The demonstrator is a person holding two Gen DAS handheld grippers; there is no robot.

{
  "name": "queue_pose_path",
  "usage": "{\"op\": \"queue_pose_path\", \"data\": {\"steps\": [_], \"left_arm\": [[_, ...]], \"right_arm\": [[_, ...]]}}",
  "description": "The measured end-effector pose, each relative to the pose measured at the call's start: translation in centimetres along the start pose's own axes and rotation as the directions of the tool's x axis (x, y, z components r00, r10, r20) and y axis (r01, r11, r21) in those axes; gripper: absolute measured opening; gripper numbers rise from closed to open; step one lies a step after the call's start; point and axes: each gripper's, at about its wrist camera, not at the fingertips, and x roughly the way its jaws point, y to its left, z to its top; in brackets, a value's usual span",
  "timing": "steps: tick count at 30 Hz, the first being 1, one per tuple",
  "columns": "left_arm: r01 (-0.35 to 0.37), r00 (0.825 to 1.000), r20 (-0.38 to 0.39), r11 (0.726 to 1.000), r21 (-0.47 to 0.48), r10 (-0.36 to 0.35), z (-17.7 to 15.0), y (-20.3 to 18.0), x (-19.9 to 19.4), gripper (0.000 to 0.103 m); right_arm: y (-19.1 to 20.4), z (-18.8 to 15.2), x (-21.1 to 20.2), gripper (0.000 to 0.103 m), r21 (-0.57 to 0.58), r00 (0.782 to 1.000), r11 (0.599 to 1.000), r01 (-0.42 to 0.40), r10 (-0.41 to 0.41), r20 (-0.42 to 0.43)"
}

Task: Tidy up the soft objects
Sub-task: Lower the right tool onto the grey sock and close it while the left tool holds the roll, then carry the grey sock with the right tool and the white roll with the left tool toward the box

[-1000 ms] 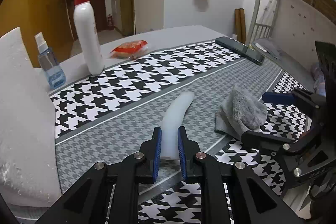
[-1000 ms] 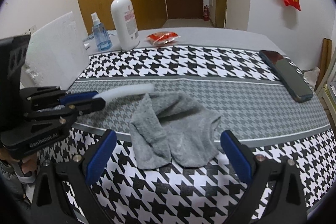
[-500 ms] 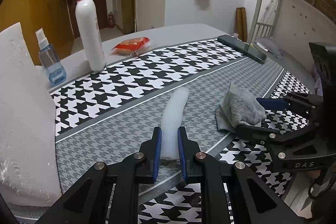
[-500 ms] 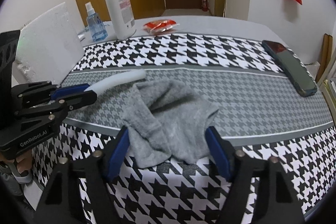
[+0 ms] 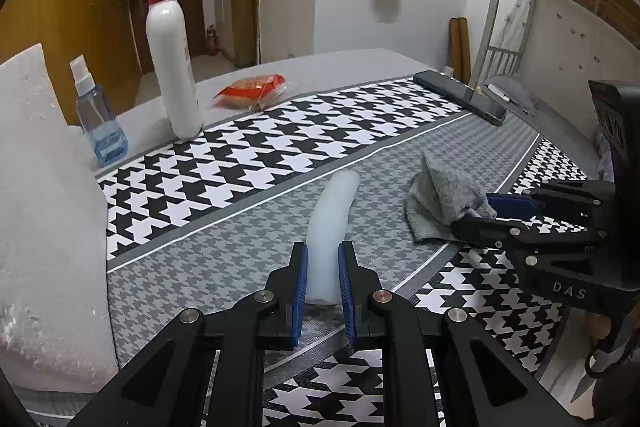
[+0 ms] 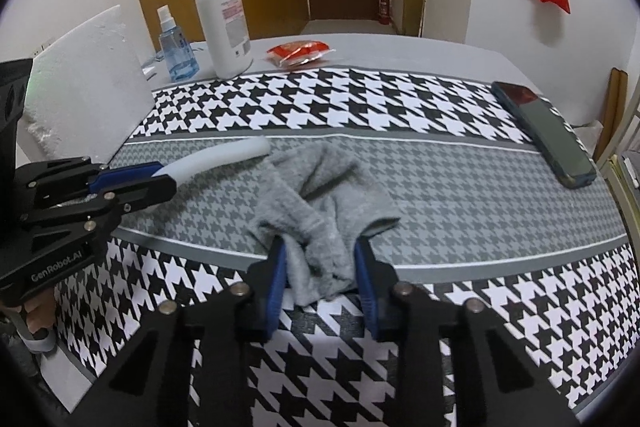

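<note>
A white soft foam tube (image 5: 332, 211) lies along the grey band of the houndstooth table mat (image 5: 248, 155). My left gripper (image 5: 323, 267) is shut on its near end. The tube also shows in the right wrist view (image 6: 224, 157), held by the left gripper (image 6: 160, 175). A crumpled grey cloth (image 6: 320, 195) lies on the grey band right of the tube. My right gripper (image 6: 320, 259) is shut on the cloth's near edge, which bunches between the blue pads. In the left wrist view the cloth (image 5: 440, 199) sits at the right gripper's tips (image 5: 486, 213).
A white pump bottle (image 6: 222, 23), a blue spray bottle (image 6: 174, 47) and a red snack packet (image 6: 298, 53) stand at the back. A white foam block (image 6: 88, 83) is at the left. A dark phone (image 6: 548, 133) lies at the right edge.
My right gripper has moved forward and closed from wide open onto the grey cloth's near edge, bunching it. The left gripper keeps hold of the foam tube.
</note>
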Motion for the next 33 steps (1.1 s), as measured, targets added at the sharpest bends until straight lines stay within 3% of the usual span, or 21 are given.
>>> {"op": "queue_pose_path", "data": {"steps": [22,33], "left_arm": [[0.020,0.996,0.089,1.000,-0.003,-0.020,0.3,-0.2,-2.7,0.017],[0.038,0.989,0.145,0.999,0.011,-0.039,0.3,-1.0,-5.9,0.017]], "right_arm": [[-0.5,-0.6,-4.2,0.033,0.047,0.995,0.999,0.006,-0.011,0.096],[-0.2,-0.8,-7.3,0.033,0.050,0.986,0.999,0.011,-0.019,0.167]]}}
